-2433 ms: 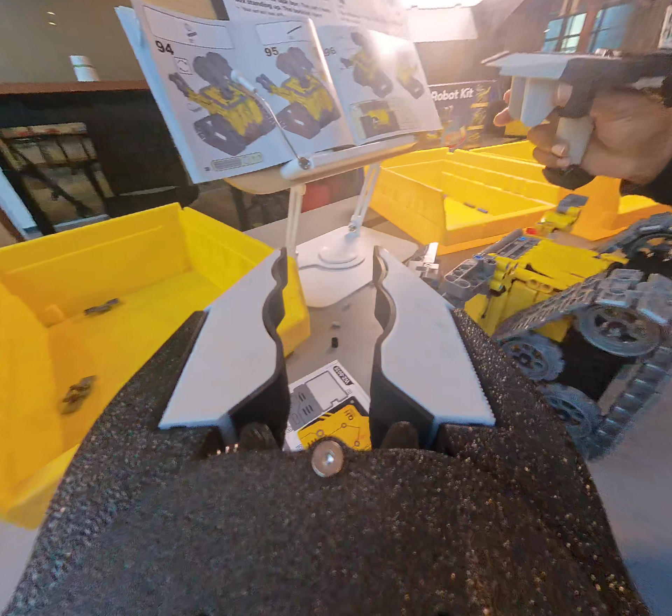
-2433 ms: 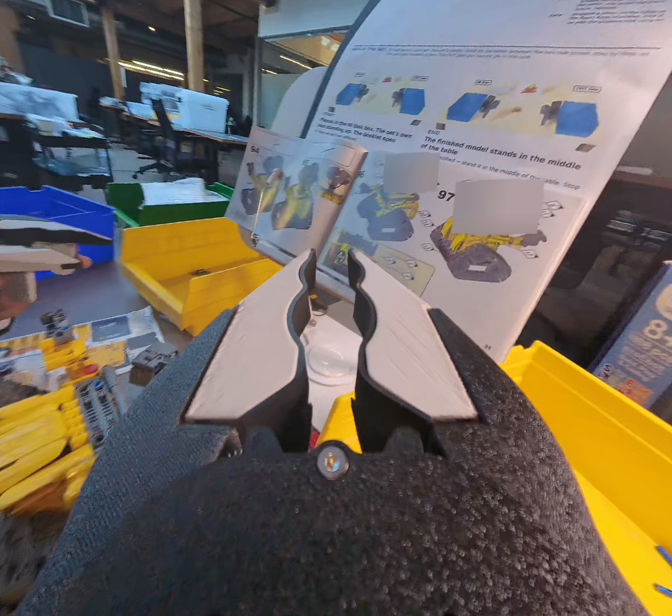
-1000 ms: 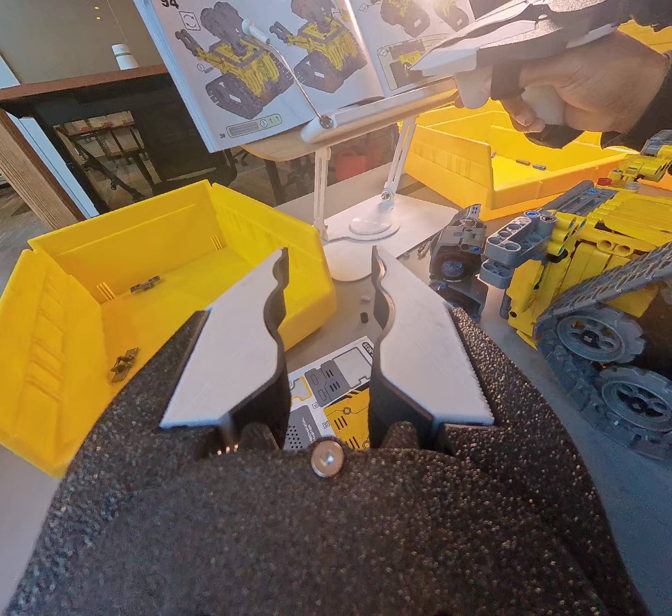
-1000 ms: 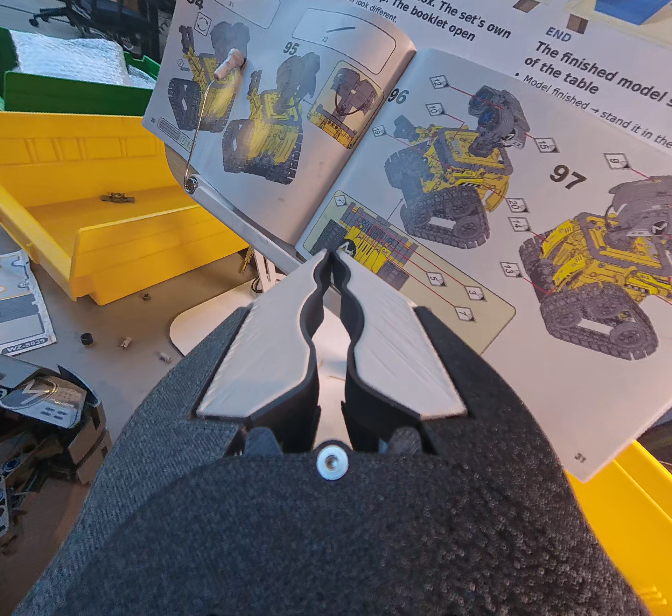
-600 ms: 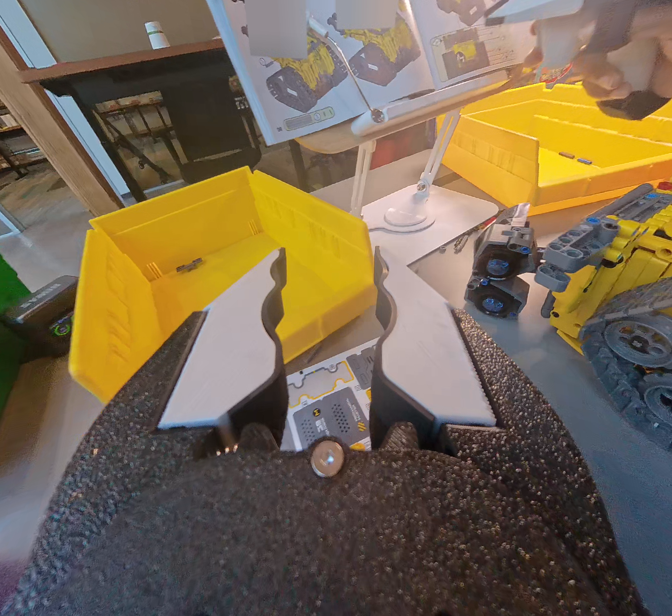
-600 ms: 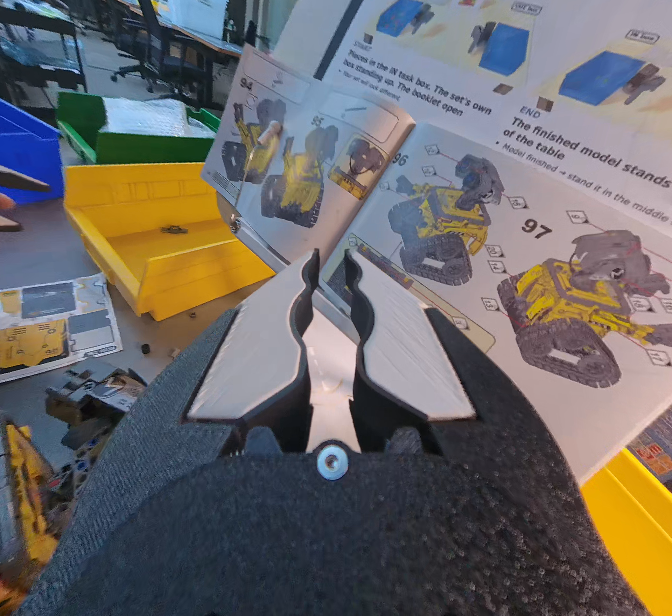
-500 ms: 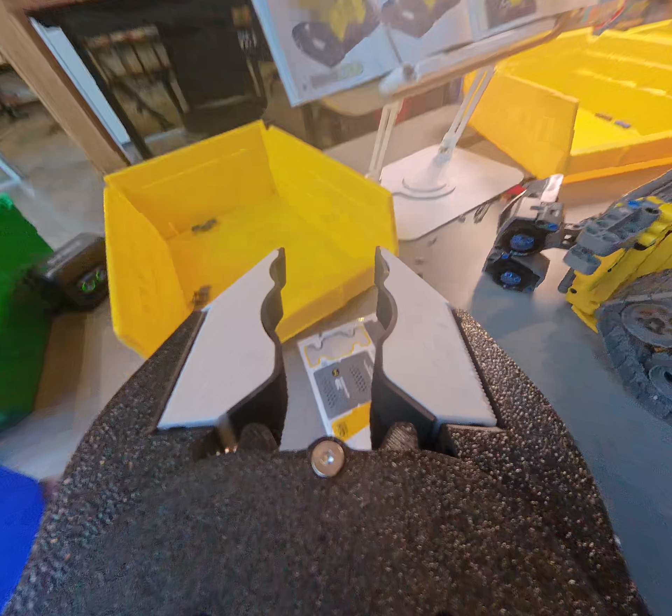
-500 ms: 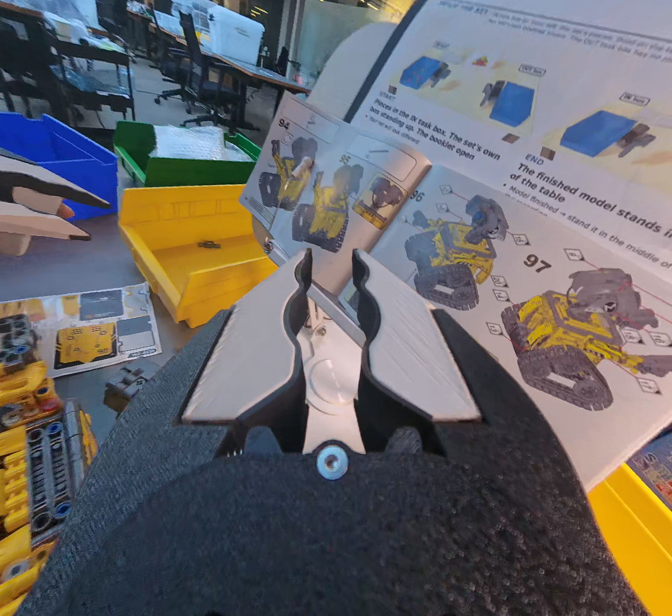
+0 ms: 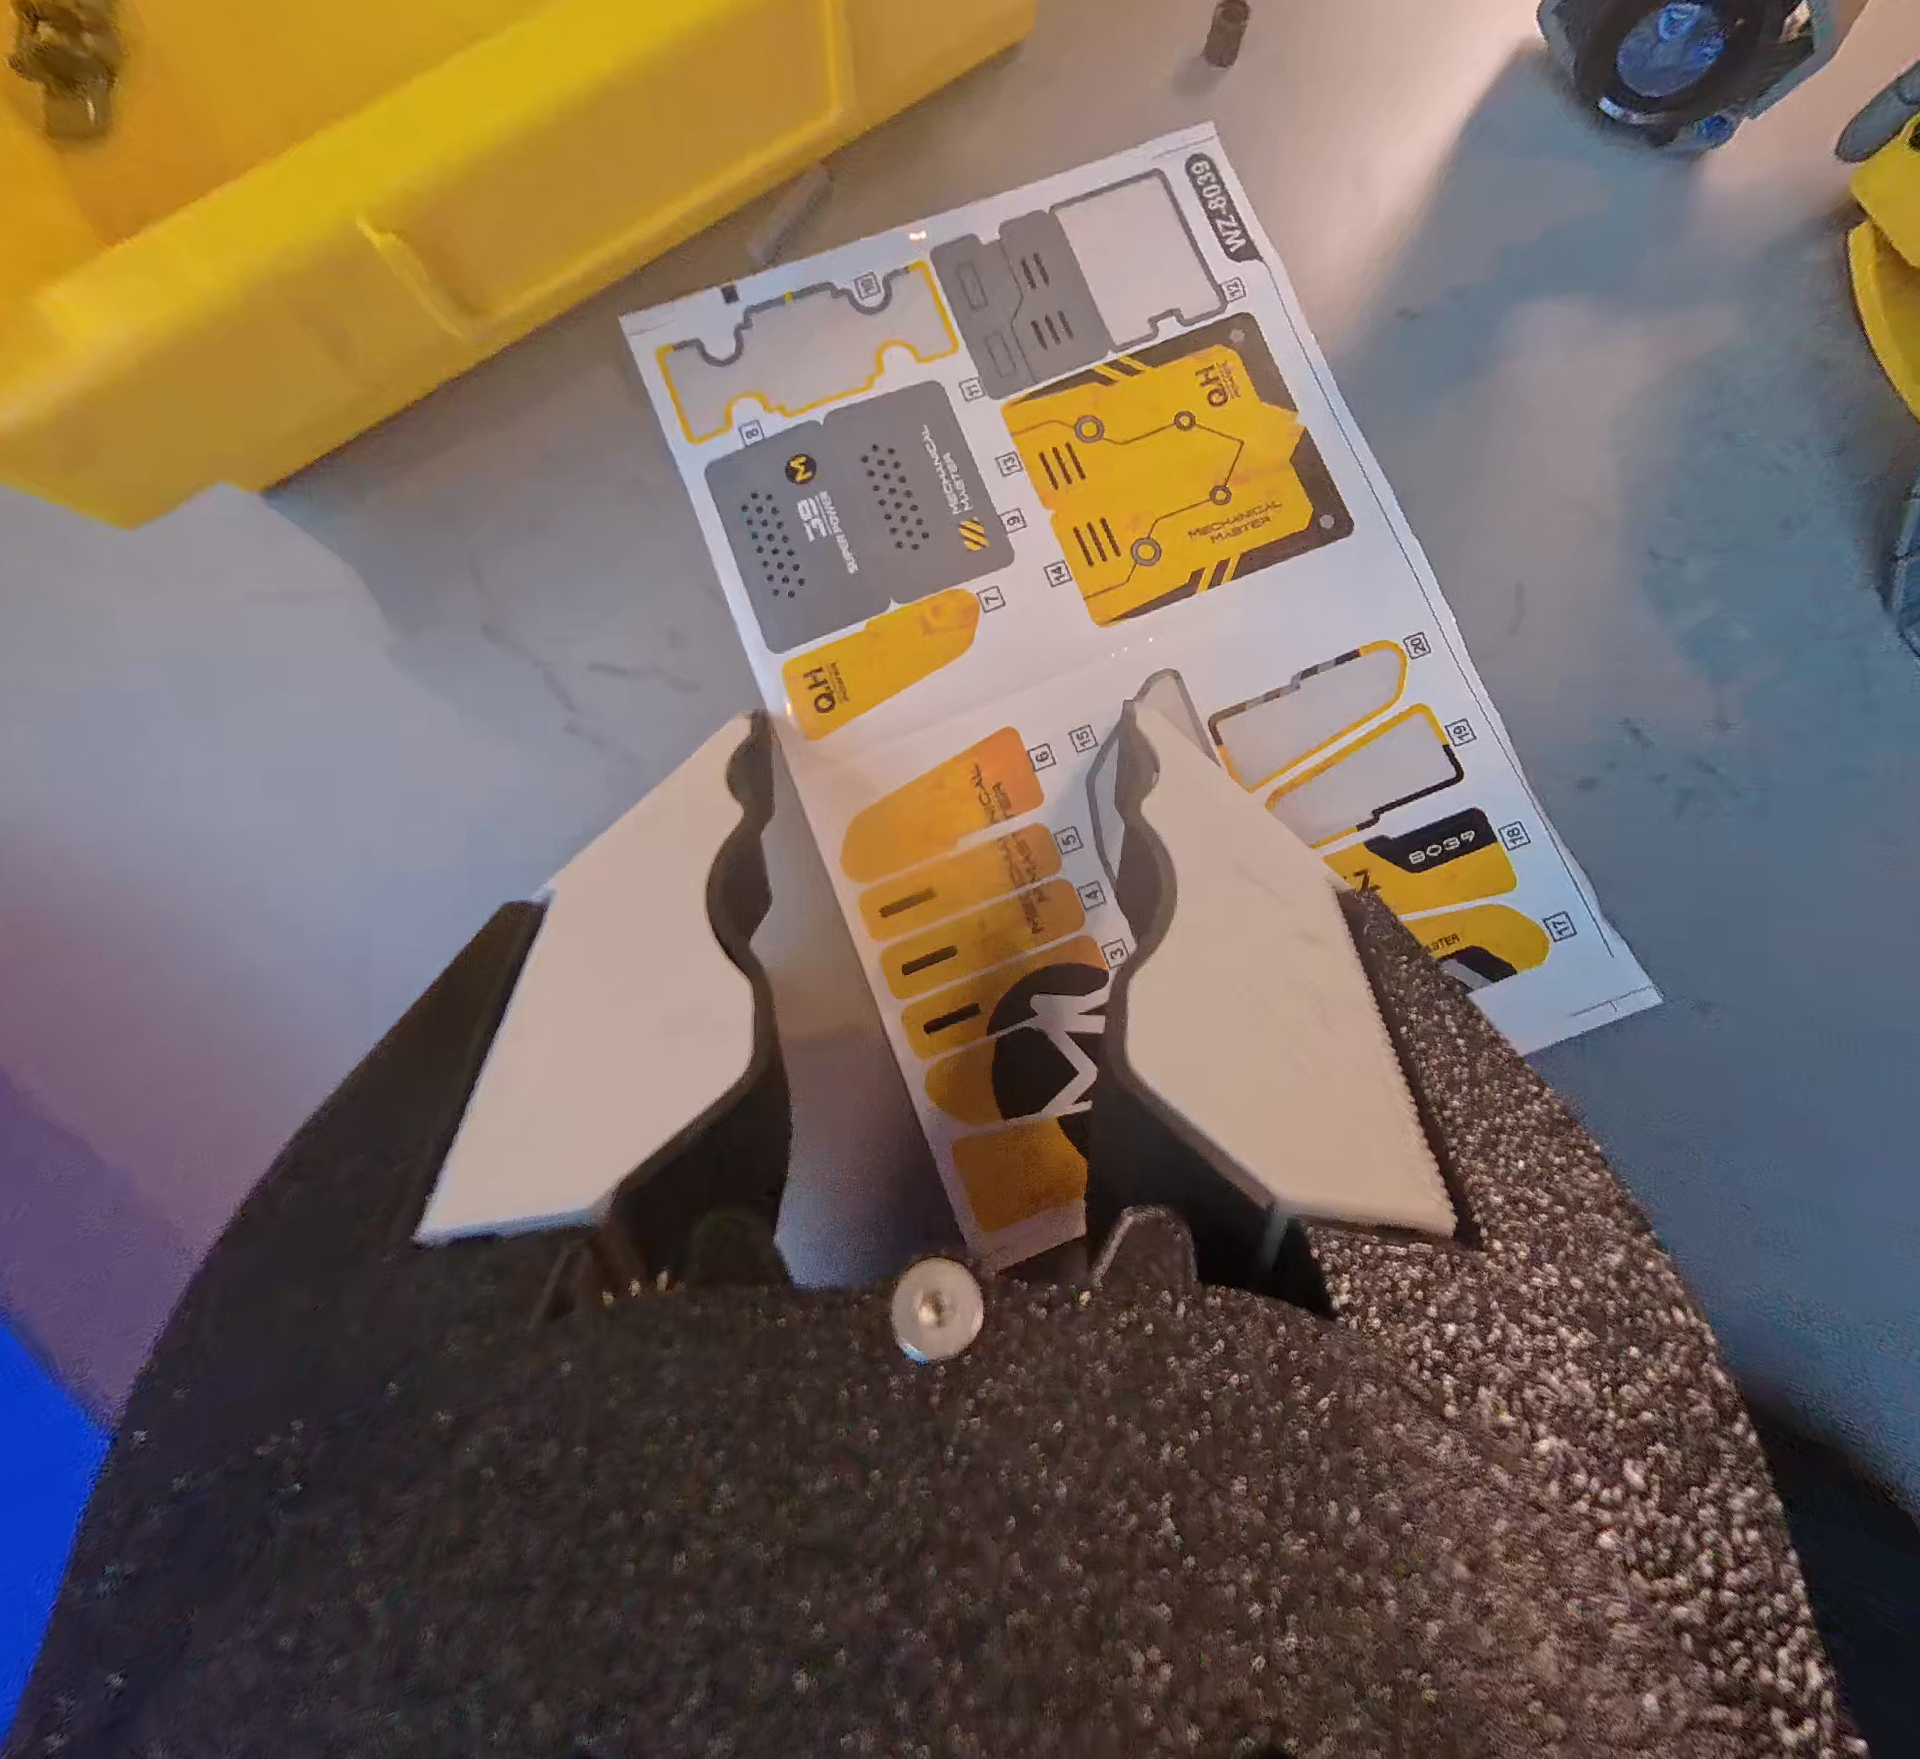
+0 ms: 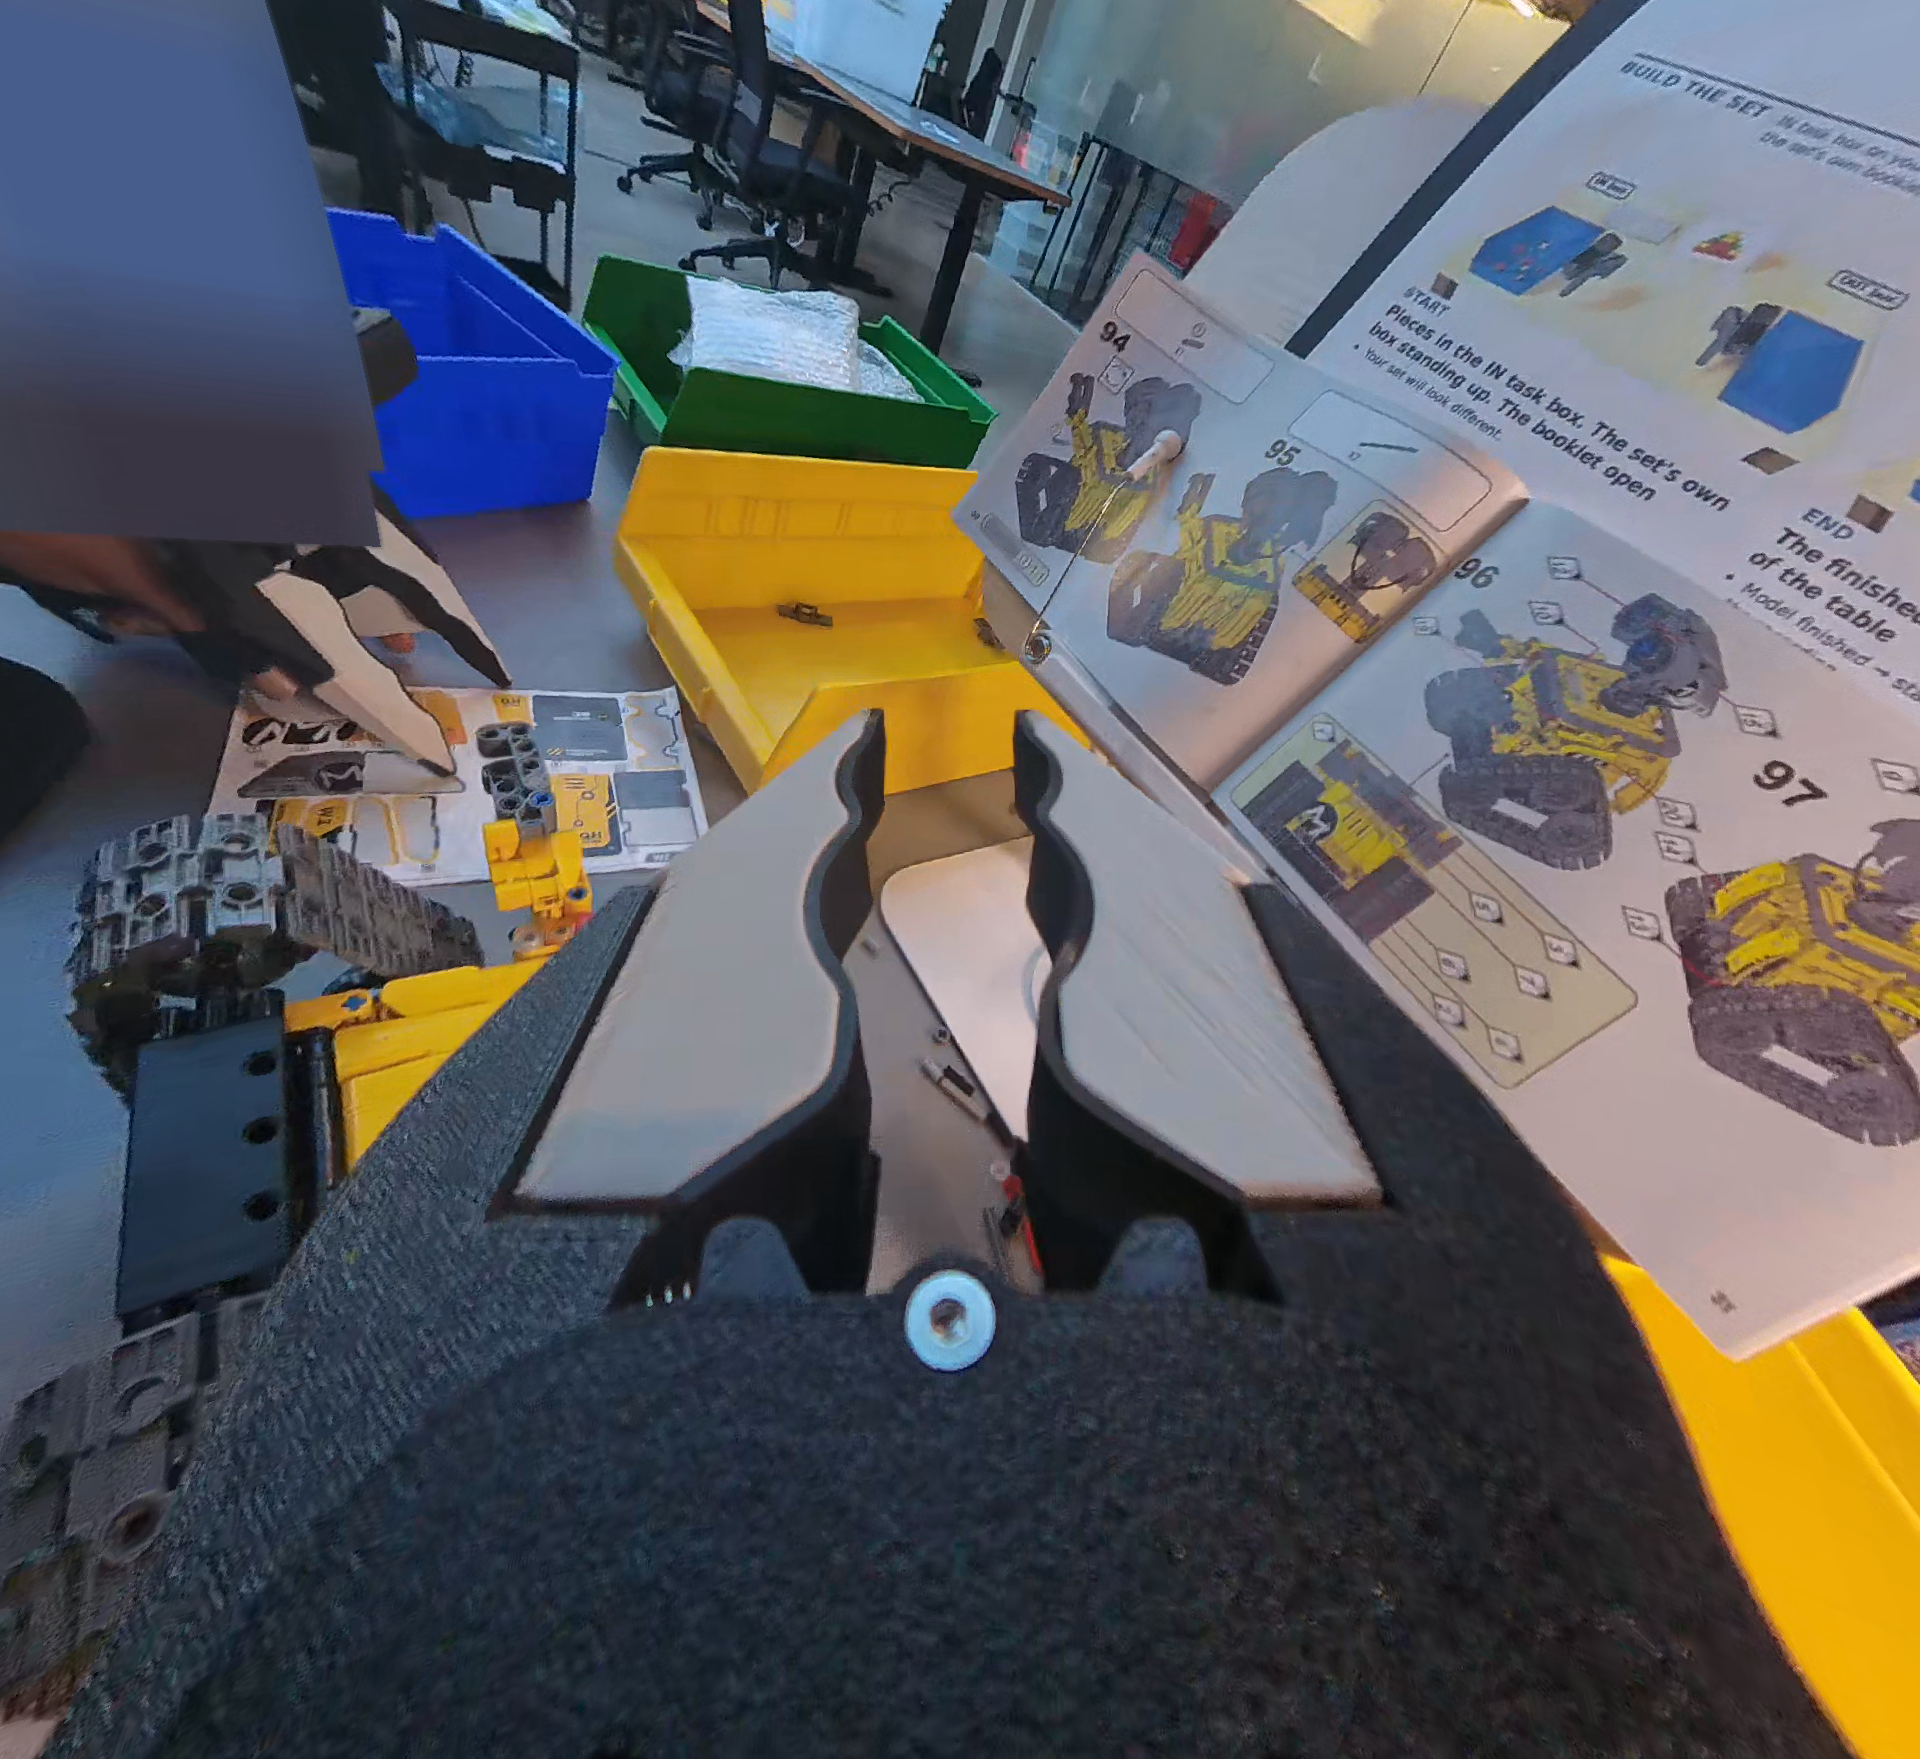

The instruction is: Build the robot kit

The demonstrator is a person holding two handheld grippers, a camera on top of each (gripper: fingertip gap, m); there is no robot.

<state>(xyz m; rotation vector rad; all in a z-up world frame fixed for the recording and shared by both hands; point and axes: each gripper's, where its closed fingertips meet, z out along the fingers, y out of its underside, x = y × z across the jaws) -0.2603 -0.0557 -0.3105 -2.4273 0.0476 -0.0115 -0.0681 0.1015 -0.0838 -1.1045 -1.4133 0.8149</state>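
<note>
My left gripper (image 9: pixel 951 722) is open and points down at a sticker sheet (image 9: pixel 1091 504) of yellow and grey decals lying flat on the grey table. Its fingertips (image 9: pixel 1153 722) are at or just above the sheet's lower half, and nothing is between them. The right wrist view shows this gripper (image 10: pixel 473 722) at the far left, with its lower tip on the sheet (image 10: pixel 603 774). My right gripper (image 10: pixel 948 733) is open and empty, held above the table in front of an open instruction booklet (image 10: pixel 1455 722) on a white stand (image 10: pixel 966 920).
A yellow bin (image 9: pixel 468 47) lies just beyond the sheet, with small pins (image 9: pixel 1226 31) and a grey wheeled part (image 9: pixel 1683 16) nearby. A yellow and grey tracked model (image 10: pixel 312 940) stands at the left. Blue (image 10: pixel 478 390), green (image 10: pixel 790 400) and yellow (image 10: pixel 831 608) bins stand behind. My right fingertips sit around 35 centimetres from my left ones.
My left gripper has tipped down and dropped close onto the sticker sheet. My right gripper has opened wider and swung left, back from the booklet.
</note>
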